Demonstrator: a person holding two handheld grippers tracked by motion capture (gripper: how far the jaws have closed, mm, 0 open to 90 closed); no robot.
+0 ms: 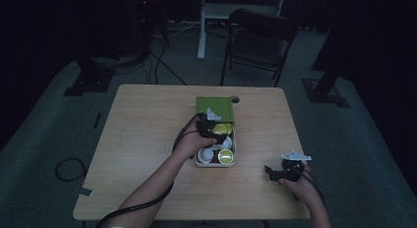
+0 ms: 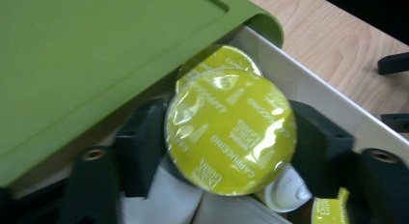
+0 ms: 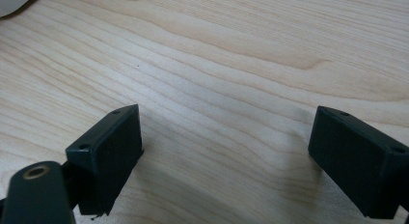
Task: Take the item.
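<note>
Your right forearm comes in at the bottom right of the high view, wrist straight, hand wrapped round the right gripper (image 1: 275,173), which rests low over the bare wooden table (image 1: 147,139) near its front right edge and points left. In the right gripper view its jaws stand wide apart with nothing between them, just wood grain below.

Your left forearm runs diagonally up from the bottom edge toward the table's middle, hand bent forward at the wrist, pushing the left gripper (image 2: 226,132) down into the white box (image 2: 308,89). Cable trails back along your arm.

In the left gripper view the jaws are clamped on a yellow-green cappuccino capsule (image 2: 230,131), one pad on each side of its foil lid, lid facing the camera, capsule tilted. It sits inside the box, just under the edge of the green lid (image 2: 96,55), which is slid toward the far end. A second yellow capsule (image 2: 217,57) lies right behind it, partly covered. White capsules (image 2: 287,192) lie below, touching each other.

Beyond the table a dark folding chair (image 1: 260,41) stands on the floor.
</note>
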